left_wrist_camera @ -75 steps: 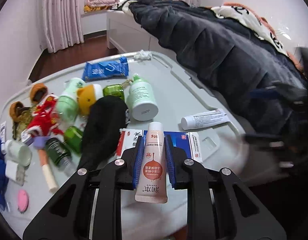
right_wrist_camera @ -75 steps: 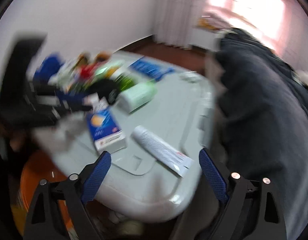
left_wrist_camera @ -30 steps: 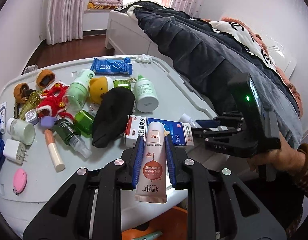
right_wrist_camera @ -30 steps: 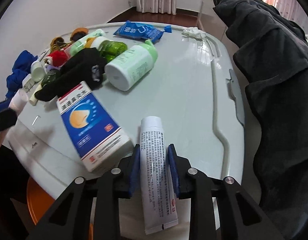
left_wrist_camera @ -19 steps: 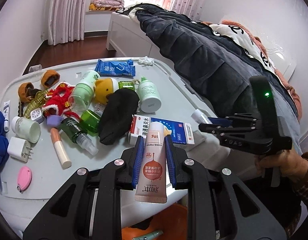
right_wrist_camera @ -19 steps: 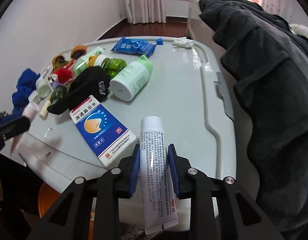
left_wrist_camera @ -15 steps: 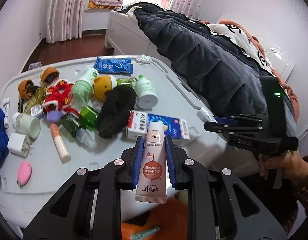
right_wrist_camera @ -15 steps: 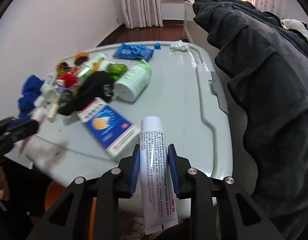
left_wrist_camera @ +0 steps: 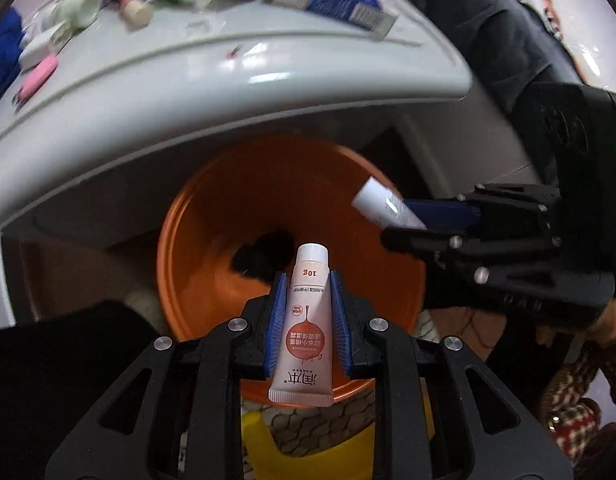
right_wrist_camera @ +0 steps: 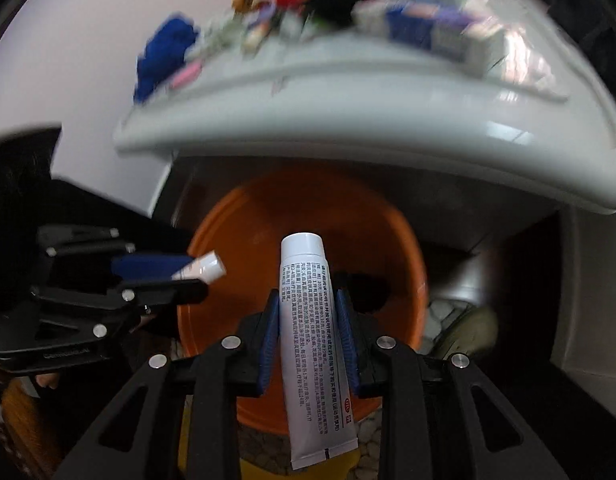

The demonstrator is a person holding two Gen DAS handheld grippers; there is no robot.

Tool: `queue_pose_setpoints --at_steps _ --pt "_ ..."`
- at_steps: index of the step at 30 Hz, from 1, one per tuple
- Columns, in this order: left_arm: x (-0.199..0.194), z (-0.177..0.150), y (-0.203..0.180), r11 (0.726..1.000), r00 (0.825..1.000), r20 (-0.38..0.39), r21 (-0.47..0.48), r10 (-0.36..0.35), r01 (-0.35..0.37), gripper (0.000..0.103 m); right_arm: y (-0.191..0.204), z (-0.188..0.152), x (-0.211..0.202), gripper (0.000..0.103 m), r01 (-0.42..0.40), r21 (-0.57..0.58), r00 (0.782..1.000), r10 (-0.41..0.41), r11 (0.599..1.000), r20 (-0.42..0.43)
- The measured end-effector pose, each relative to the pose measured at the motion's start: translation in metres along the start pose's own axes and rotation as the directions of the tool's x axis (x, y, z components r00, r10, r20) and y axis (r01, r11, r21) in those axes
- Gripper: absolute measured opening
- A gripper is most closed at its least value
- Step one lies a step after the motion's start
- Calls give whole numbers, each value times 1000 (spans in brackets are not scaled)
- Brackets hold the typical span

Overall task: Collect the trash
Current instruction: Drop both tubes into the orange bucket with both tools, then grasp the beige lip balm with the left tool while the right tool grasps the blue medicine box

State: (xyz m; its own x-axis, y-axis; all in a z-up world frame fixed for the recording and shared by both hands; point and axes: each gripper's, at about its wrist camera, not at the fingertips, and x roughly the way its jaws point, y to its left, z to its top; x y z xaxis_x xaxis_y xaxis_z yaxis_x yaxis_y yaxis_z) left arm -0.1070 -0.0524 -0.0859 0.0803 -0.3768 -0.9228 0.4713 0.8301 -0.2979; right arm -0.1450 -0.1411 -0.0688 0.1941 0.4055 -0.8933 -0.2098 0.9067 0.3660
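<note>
My left gripper (left_wrist_camera: pixel 308 292) is shut on a pink-and-white tube (left_wrist_camera: pixel 306 320) and holds it over an orange bin (left_wrist_camera: pixel 228 216) below the table edge. My right gripper (right_wrist_camera: pixel 308 308) is shut on a white printed tube (right_wrist_camera: pixel 311 336) over the same orange bin (right_wrist_camera: pixel 347 216). The right gripper with its white tube (left_wrist_camera: pixel 381 206) shows at the right of the left wrist view. The left gripper with its tube cap (right_wrist_camera: pixel 206 265) shows at the left of the right wrist view. Something dark (left_wrist_camera: pixel 264 258) lies in the bin's bottom.
The white table (left_wrist_camera: pixel 228 80) overhangs the bin. On it lie a blue-and-white box (left_wrist_camera: pixel 339 2), a white charger (left_wrist_camera: pixel 42 42), a pink oval item (left_wrist_camera: pixel 38 78), bottles and toys, all blurred. A dark blanket (left_wrist_camera: pixel 487 32) lies to the right. A yellow object (left_wrist_camera: pixel 308 440) sits under the bin.
Both grippers have swung down from above the tabletop to below its edge and now point into the orange bin. Each still holds its tube.
</note>
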Motion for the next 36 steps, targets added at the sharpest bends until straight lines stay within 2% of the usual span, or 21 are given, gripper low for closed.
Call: queue_pose_setpoints --at_steps 1,2,3,5,9,11,12,16,17,20,24,27,29,31,33,35,36 --pt "0 -1 1 1000 1000 -6 0 3 -3 33 2 -2 5 30 -3 -9 1000 2 1000 -20" --pt "-2 -3 3 1000 1000 -3 -9 27 -27 47 5 -3 6 30 18 -19 1000 -19 1000 -9" --pt "-3 -3 5 999 999 6 -24 49 -49 61 7 -5 7 38 30 -27 1000 -30 999 -9" --pt "-9 -5 12 997 997 35 -55 62 -60 67 6 -3 8 51 41 -25 999 -41 999 -6" --pt "-18 -1 22 992 994 79 -101 81 -73 67 0 2 -8 58 64 -6 996 -63 998 69" --pt "-28 3 27 991 989 123 -118 81 -66 67 0 8 -22 67 85 -14 989 -83 996 126" --pt "-33 4 28 990 985 152 -126 86 -67 67 1 11 -30 67 87 -19 984 -83 996 157" --pt "-59 14 32 985 948 291 -151 129 -88 67 3 39 -72 70 110 -63 953 -87 992 290" --pt "-66 21 36 983 936 324 -160 141 -93 67 6 50 -83 73 124 -77 941 -92 989 326" --pt "-73 55 46 975 913 364 -188 185 -122 67 3 77 -109 78 123 -88 908 -77 988 412" --pt "-64 100 60 960 905 353 -226 237 -163 67 4 117 -130 89 168 -85 841 -98 982 531" --pt "-49 126 71 943 896 335 -256 293 -213 67 -4 128 -133 98 170 -70 807 -98 983 582" --pt "-38 140 79 937 901 315 -275 299 -215 67 -13 134 -128 98 161 -57 811 -99 985 576" --pt "-30 149 84 931 903 295 -283 313 -231 67 -28 139 -118 98 163 -40 835 -117 986 537" --pt "-20 155 87 925 903 277 -288 329 -249 67 -41 144 -106 98 205 -17 848 -169 979 502" --pt "-13 158 90 916 901 261 -300 347 -266 67 -49 149 -95 98 234 -34 864 -192 972 465" --pt "-10 159 92 913 901 256 -306 351 -269 67 -53 153 -87 97 274 -54 869 -224 960 442"
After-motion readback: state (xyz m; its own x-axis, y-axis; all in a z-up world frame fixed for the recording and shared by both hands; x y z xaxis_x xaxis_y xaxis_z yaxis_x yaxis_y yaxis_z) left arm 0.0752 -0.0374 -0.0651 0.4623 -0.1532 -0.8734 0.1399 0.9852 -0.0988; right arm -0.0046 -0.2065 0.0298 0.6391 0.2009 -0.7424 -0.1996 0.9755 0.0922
